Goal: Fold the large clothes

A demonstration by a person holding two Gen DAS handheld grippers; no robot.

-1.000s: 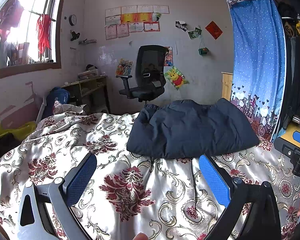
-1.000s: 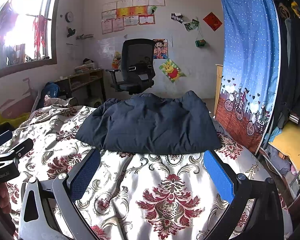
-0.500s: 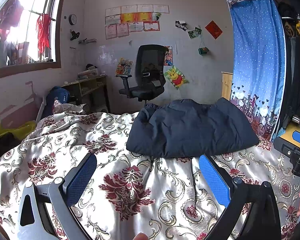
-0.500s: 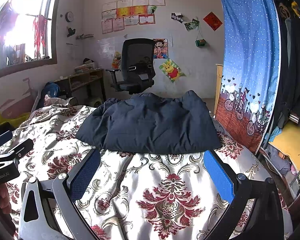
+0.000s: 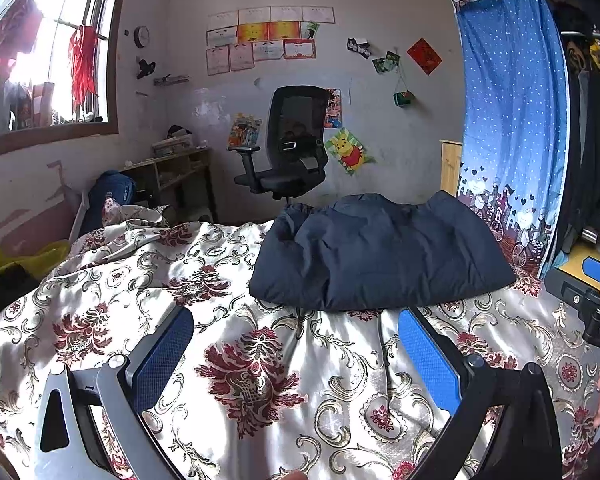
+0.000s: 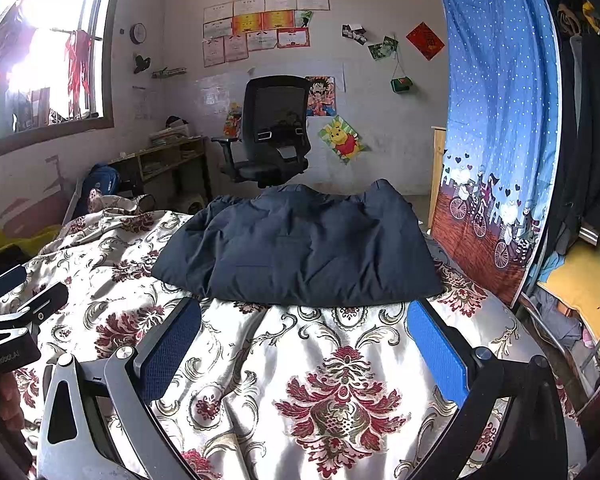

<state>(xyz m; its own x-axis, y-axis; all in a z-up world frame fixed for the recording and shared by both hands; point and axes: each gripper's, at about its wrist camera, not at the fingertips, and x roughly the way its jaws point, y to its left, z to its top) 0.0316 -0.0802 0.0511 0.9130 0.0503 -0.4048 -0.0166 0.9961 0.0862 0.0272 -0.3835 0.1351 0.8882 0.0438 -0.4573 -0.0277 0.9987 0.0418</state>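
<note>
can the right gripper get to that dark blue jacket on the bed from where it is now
Probably yes. The right gripper is open and aimed at the dark blue jacket, with only bare floral bedspread between them. The left gripper sits off to the side.

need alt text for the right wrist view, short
A dark navy jacket lies bundled on a bed with a floral cover, beyond the open, empty right hand-held gripper. Behind stand an office chair and a blue curtain; the left hand-held gripper shows at the left edge.
</note>
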